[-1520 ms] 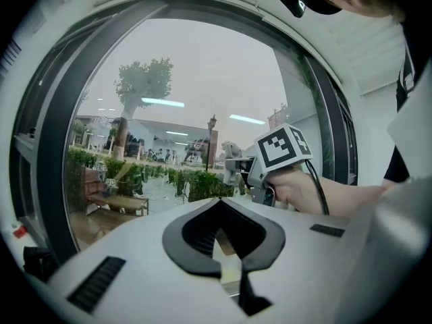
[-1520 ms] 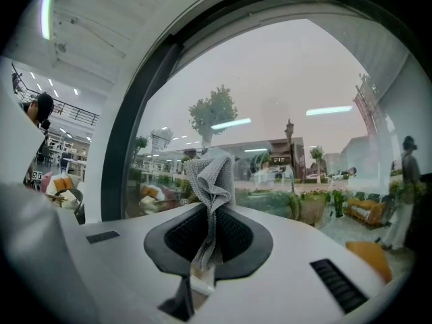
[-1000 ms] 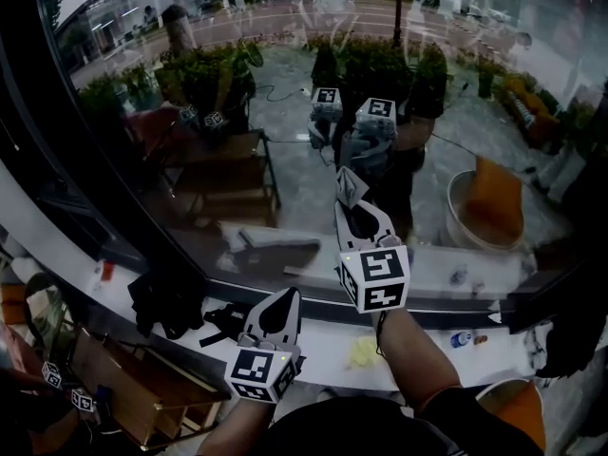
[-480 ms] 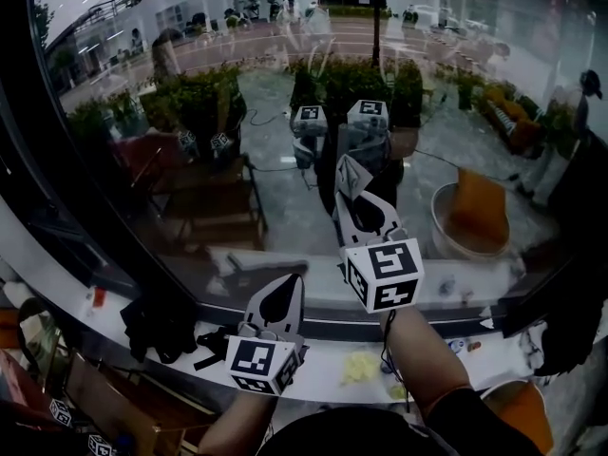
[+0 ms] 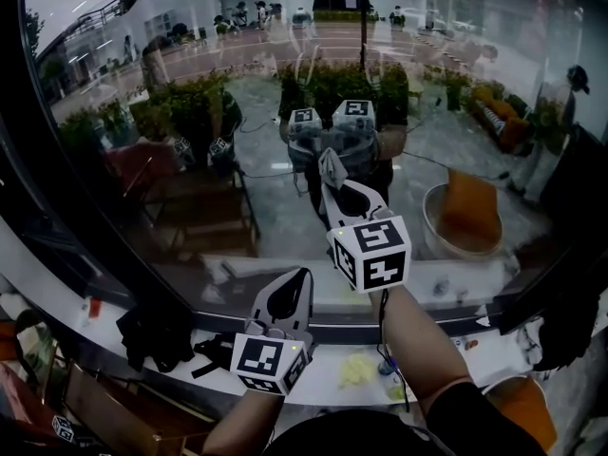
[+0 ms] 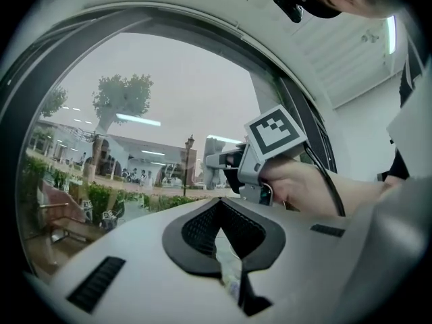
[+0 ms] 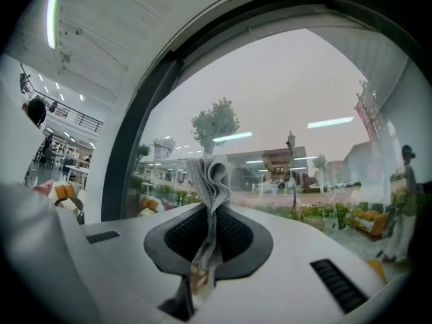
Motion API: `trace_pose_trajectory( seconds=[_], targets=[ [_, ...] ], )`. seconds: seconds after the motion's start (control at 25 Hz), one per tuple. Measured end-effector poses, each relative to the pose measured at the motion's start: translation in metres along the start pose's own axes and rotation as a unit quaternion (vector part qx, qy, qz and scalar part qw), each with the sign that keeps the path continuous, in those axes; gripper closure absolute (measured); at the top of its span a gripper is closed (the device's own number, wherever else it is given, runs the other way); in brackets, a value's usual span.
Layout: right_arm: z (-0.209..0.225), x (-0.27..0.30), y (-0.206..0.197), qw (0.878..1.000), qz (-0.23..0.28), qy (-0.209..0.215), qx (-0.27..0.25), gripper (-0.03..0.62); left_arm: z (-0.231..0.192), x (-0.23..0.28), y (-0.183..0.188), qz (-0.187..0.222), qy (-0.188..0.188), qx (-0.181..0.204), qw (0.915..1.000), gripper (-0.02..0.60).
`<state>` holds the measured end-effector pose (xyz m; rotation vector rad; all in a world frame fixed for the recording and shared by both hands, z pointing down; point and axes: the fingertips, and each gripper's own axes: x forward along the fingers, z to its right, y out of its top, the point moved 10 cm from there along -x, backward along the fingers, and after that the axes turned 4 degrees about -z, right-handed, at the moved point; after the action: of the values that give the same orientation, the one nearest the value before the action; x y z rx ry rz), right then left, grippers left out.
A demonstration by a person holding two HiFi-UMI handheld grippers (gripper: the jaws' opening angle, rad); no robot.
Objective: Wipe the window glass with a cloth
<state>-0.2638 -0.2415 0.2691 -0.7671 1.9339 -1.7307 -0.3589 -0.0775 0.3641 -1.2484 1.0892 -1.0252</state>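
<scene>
I work two grippers before one window glass (image 5: pixel 190 198), right gripper (image 5: pixel 335 190) clamped on the single grey ribbed cloth (image 7: pixel 208 181) held up at the pane, left gripper (image 5: pixel 294 285) low above the white sill (image 5: pixel 328 354), its jaws pressed together.

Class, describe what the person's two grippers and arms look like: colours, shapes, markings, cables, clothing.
Both the left gripper and right gripper have white shells tapering to a point, with black textured pads inside. Each carries a white cube printed with black square markers. A black cable runs along the right forearm. Forearms are bare.
</scene>
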Motion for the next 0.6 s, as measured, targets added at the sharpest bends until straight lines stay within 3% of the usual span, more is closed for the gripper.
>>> trace_pose_trajectory(
  seconds=[0.36, 0.6],
  targets=[
    [0.006, -0.001, -0.001, 1.000, -0.003, -0.016, -0.007, 0.548, -0.004, -0.009, -0.010, -0.014, 0.004, -0.008, 0.9999, 0.574],
    [0.016, -0.008, -0.003, 1.000, -0.009, -0.023, 0.001, 0.548, 0.004, -0.002, -0.015, -0.015, -0.018, -0.011, 0.9997, 0.574]
  ],
)
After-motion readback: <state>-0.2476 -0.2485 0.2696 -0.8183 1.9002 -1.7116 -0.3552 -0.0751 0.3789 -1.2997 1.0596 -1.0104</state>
